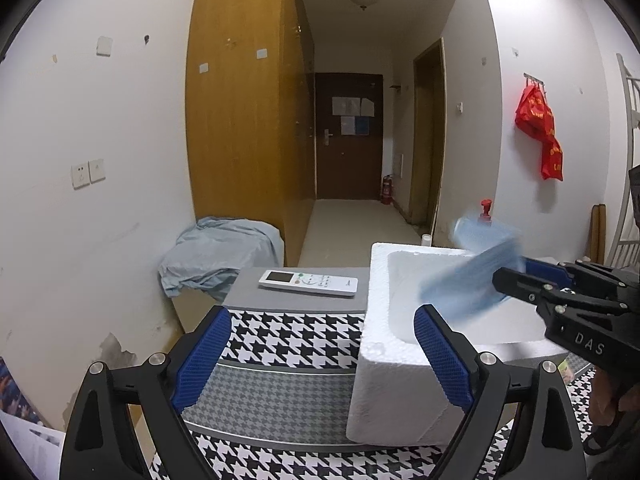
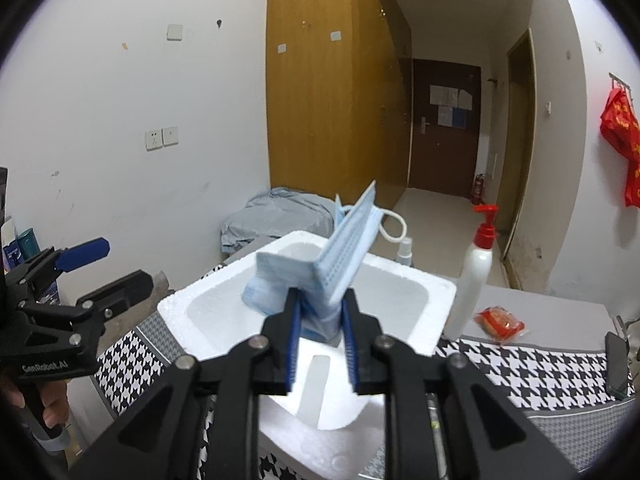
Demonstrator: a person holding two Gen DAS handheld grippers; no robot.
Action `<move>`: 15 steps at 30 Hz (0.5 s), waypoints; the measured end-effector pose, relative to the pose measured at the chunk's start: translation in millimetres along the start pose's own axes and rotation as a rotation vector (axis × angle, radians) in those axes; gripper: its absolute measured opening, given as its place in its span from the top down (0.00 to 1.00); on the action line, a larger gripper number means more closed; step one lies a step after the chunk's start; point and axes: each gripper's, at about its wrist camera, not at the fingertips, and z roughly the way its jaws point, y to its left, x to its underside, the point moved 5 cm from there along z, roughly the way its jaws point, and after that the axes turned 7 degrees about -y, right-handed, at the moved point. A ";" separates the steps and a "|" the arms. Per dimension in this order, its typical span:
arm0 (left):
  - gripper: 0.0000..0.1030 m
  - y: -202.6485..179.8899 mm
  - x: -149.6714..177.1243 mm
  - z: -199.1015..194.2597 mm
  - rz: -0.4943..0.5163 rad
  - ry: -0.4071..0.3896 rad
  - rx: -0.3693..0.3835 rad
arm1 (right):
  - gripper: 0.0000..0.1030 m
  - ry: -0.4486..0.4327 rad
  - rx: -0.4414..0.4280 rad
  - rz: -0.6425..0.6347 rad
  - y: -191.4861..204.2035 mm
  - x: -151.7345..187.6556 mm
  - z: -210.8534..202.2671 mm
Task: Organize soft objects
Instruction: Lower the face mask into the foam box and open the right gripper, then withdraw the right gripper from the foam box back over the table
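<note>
Presently, item by item, from the claws outward:

Right claw (image 2: 320,316): pressed onto a stack of blue face masks (image 2: 316,264), gripped near its lower edge so the loose upper layers fan upward, one white ear loop (image 2: 394,226) dangling behind. It is held above the hollow of the white foam box (image 2: 434,320), presumably so the stack falls inside when let go.

Left claw (image 1: 320,360): spread wide, holding nothing, poised low at the box's near left side (a steadying post, I would guess, since so light a box could slide).

Foam box: sits on the houndstooth cloth (image 1: 288,336) covering the counter; what shows of its cavity looks bare.

Also on the counter, outside the box: a white remote control (image 1: 308,282), a white pump bottle with red top (image 2: 476,272), a red snack packet (image 2: 500,322), and a dark phone (image 2: 616,364) at the far right edge.

Beyond: a crumpled grey-blue sheet (image 1: 224,252) heaped by the wooden wardrobe (image 1: 244,92).
</note>
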 end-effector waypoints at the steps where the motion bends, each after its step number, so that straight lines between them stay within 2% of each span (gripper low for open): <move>1: 0.09 0.7 0.3 0.3 -0.002 0.000 -0.001 | 0.60 -0.001 0.002 -0.004 0.2 0.3 0.6; 3: 0.09 1.0 0.7 1.1 -0.002 0.002 -0.001 | 0.46 -0.006 0.009 -0.010 1.4 0.0 0.3; 8: 0.09 -0.6 -0.3 -0.6 -0.004 -0.002 0.004 | 0.32 -0.016 -0.008 -0.024 6.8 -0.6 -3.7; 15: 0.09 -2.6 -1.8 -5.2 -0.005 -0.005 0.004 | 0.28 -0.029 -0.016 -0.031 8.0 -0.7 -11.5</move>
